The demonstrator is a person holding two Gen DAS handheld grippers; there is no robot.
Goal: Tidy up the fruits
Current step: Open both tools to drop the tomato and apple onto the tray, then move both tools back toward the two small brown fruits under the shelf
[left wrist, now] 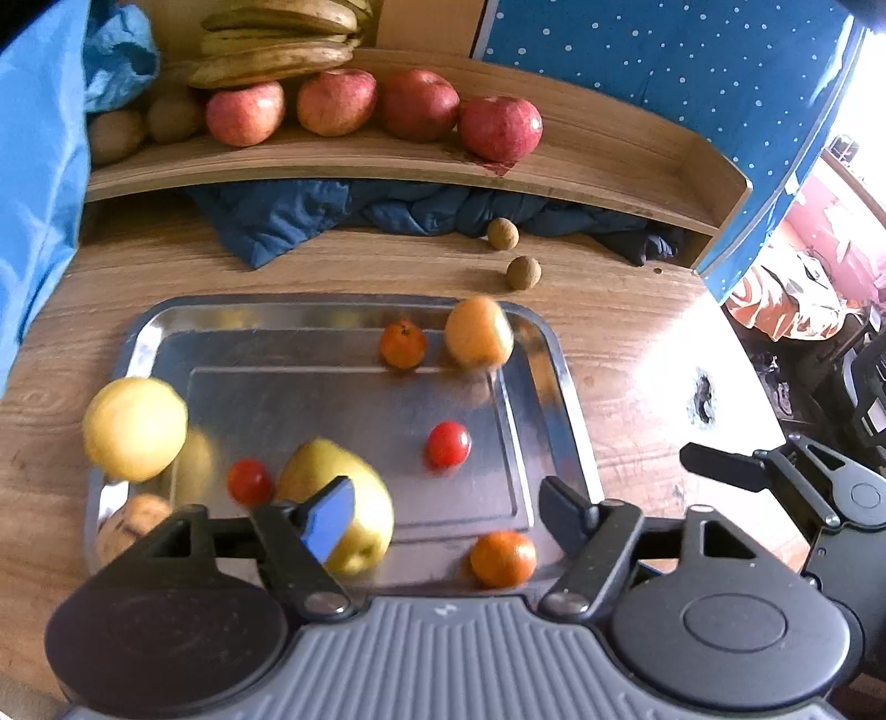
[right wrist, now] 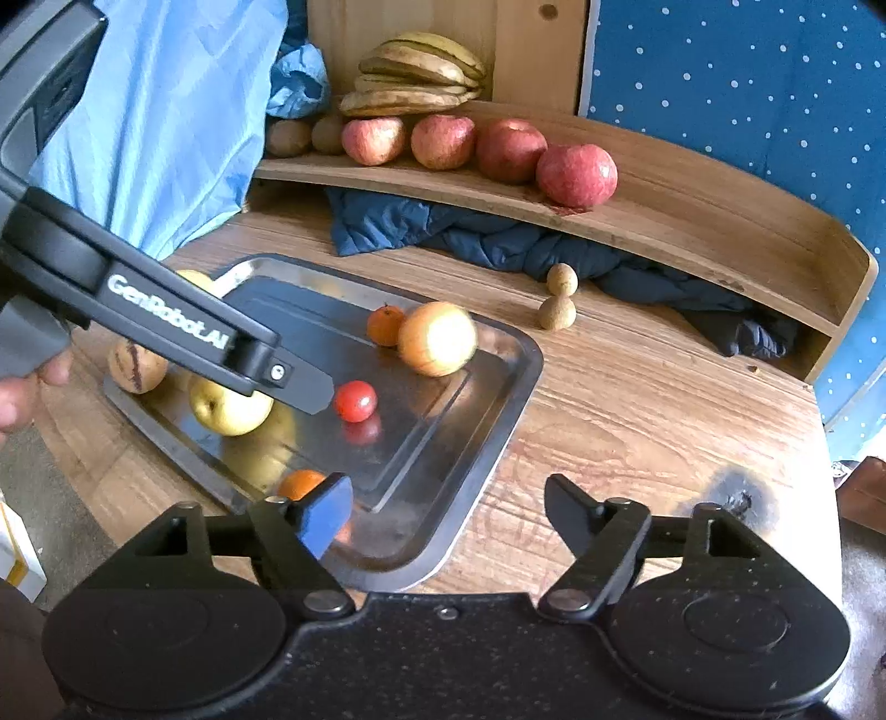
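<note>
Steel tray (left wrist: pixel 531 354) of loose fruit on the wooden counter (left wrist: pixel 637 354); both grippers wide open and empty.

Left gripper (left wrist: pixel 448 504) hangs over the tray's near edge, fingers (left wrist: pixel 329 523) spread apart, nothing between them; a yellow-green pear (left wrist: pixel 360 498) lies just behind the left finger. Right gripper (right wrist: pixel 448 507) sits over the tray's near right corner, fingers likewise spread, gripping nothing. On the tray: two cherry tomatoes (left wrist: pixel 447 443), three small tangerines (left wrist: pixel 402 344), a blurred orange fruit (left wrist: pixel 479 331) at the far right, a yellow round fruit (left wrist: pixel 134 427) at the left rim, a streaked brownish fruit (right wrist: pixel 137 366) at the near left corner. Two small brown round fruits (left wrist: pixel 523 272) rest on the counter beyond the tray. Wooden shelf (left wrist: pixel 609 160) behind holds four red apples (left wrist: pixel 500 128), bananas (left wrist: pixel 277 50), brown kiwis (left wrist: pixel 117 133).
</note>
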